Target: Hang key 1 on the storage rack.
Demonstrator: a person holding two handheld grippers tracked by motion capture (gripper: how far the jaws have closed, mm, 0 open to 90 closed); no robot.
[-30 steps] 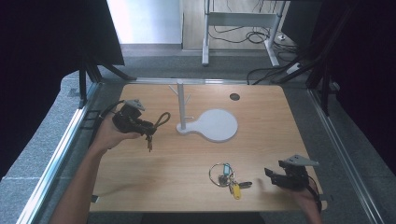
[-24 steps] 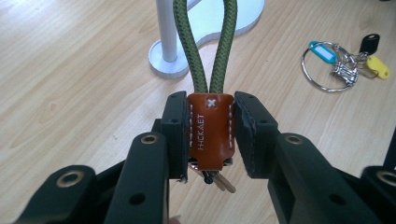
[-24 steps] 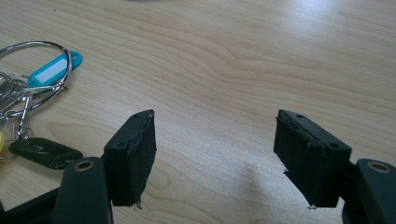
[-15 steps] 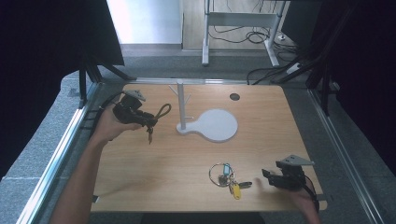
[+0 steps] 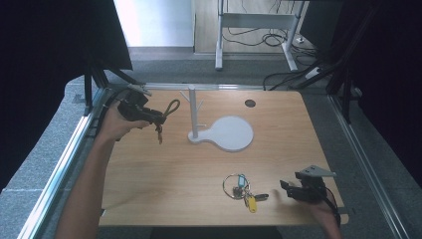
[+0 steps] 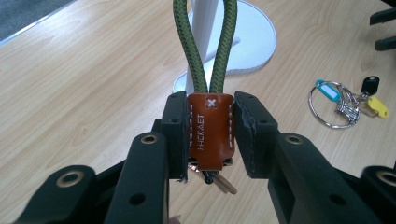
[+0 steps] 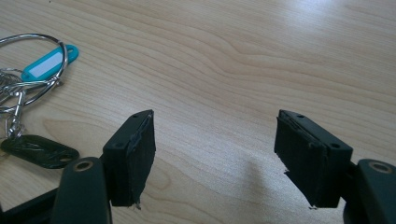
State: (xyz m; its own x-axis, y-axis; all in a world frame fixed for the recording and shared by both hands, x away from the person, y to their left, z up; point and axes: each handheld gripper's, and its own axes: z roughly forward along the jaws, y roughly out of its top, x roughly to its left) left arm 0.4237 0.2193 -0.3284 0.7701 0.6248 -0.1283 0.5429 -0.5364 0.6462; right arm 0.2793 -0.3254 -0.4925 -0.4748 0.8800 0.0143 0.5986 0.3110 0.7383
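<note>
Leather tab [image 6: 209, 131] is clamped in our left tool [image 6: 210, 135]; its green cord loop [image 6: 205, 46] looks limp; right tool [image 7: 215, 158] gapes empty.

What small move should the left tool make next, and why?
Probably carry the green cord loop forward over a peg of the white stand. The left tool grips its brown leather tab, with the loop open and near the post.

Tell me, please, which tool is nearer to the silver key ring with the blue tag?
The right tool: it sits open just beside the silver key ring with the blue tag. The left tool is far across the wooden table, holding a green cord keychain.
</note>
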